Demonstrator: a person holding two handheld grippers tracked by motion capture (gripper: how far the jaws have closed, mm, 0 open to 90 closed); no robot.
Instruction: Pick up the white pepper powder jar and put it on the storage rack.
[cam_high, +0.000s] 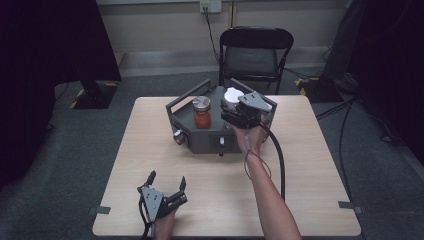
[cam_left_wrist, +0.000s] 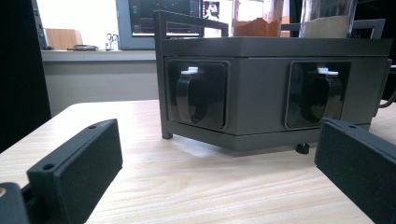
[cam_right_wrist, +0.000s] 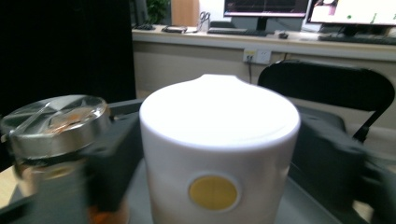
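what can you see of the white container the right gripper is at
The white container is a smooth, matte, plastic-looking cylinder with a gently domed top that rises to a small peak at the back, and a round yellow disc low on its front. It stands upright in the dark grey tray box, to the right of the metal-lidded jar of orange-red contents. The right gripper has a black jaw on each side of it; blur hides whether the pads touch.
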